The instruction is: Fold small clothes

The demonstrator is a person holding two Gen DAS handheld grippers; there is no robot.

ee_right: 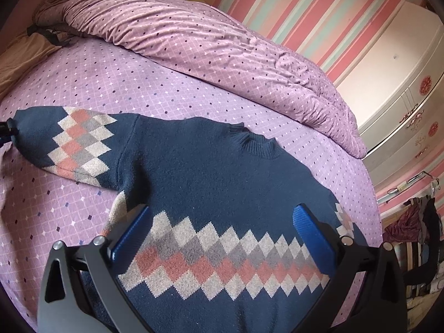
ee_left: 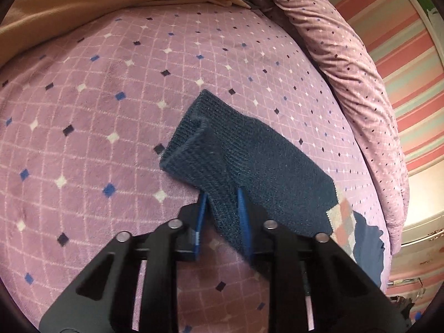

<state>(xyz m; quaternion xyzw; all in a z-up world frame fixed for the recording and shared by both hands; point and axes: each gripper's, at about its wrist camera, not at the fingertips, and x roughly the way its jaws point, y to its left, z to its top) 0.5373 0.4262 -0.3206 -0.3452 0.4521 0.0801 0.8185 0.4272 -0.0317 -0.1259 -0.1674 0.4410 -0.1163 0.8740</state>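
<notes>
A small navy sweater (ee_right: 199, 161) with a pink, grey and cream diamond band lies spread flat on the purple bedspread (ee_right: 111, 83), collar toward the far side. Its left sleeve (ee_right: 75, 141) stretches out to the left. My left gripper (ee_left: 222, 194) is shut on the cuff end of that sleeve (ee_left: 249, 163), holding it just above the bed; it also shows at the left edge of the right wrist view (ee_right: 7, 127). My right gripper (ee_right: 222, 213) is open, its blue pads wide apart, hovering over the sweater's chest and diamond band.
A rumpled purple duvet (ee_right: 236, 55) is heaped along the far side of the bed. A tan pillow (ee_left: 111, 0) lies at the head. A white cabinet (ee_right: 402, 83) and a striped wall stand to the right, with clutter (ee_right: 416, 222) beside the bed.
</notes>
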